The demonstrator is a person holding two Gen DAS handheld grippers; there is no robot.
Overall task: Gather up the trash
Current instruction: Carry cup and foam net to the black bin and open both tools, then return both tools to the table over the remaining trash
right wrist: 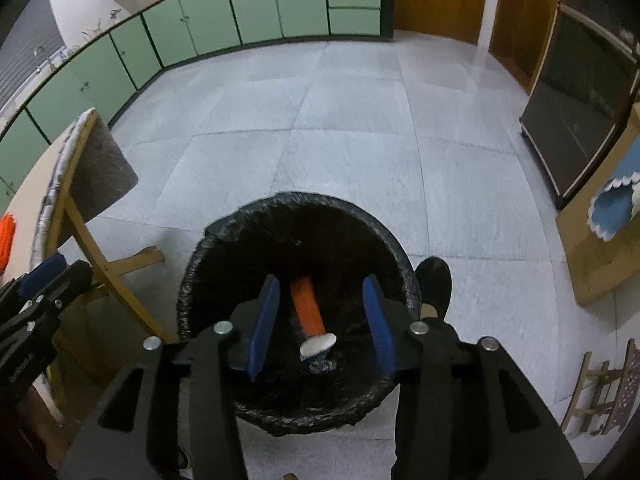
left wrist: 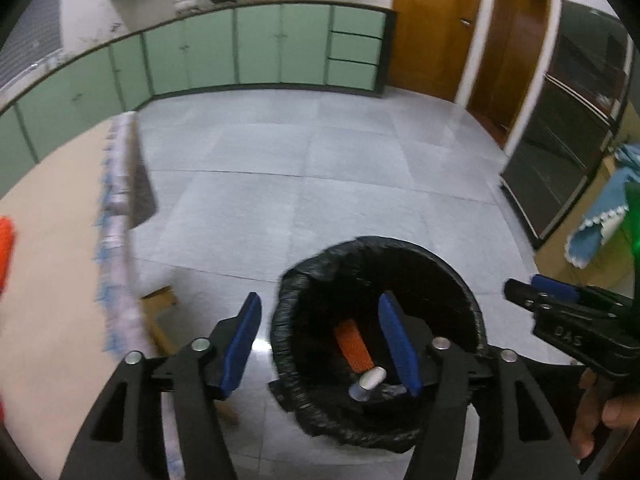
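A round bin lined with a black bag (left wrist: 448, 268) (right wrist: 224, 236) stands on the grey tile floor. Inside it lie an orange piece (left wrist: 353, 345) (right wrist: 307, 307) and a small white and silver piece (left wrist: 370, 381) (right wrist: 317, 346). My left gripper (left wrist: 326, 346) is open and empty, above the bin's left rim. My right gripper (right wrist: 320, 326) is open and empty, right over the bin's opening. The right gripper also shows at the right of the left wrist view (left wrist: 560, 300). An orange object (left wrist: 6, 248) (right wrist: 6, 240) lies on the table at the far left.
A wooden table (left wrist: 52, 240) (right wrist: 28, 184) with a patterned edge stands left of the bin. Green cabinets (left wrist: 256, 44) line the far wall. A dark glass cabinet (right wrist: 576, 92) and a blue cloth (right wrist: 612, 212) are at the right. A black shoe (right wrist: 434, 280) is beside the bin.
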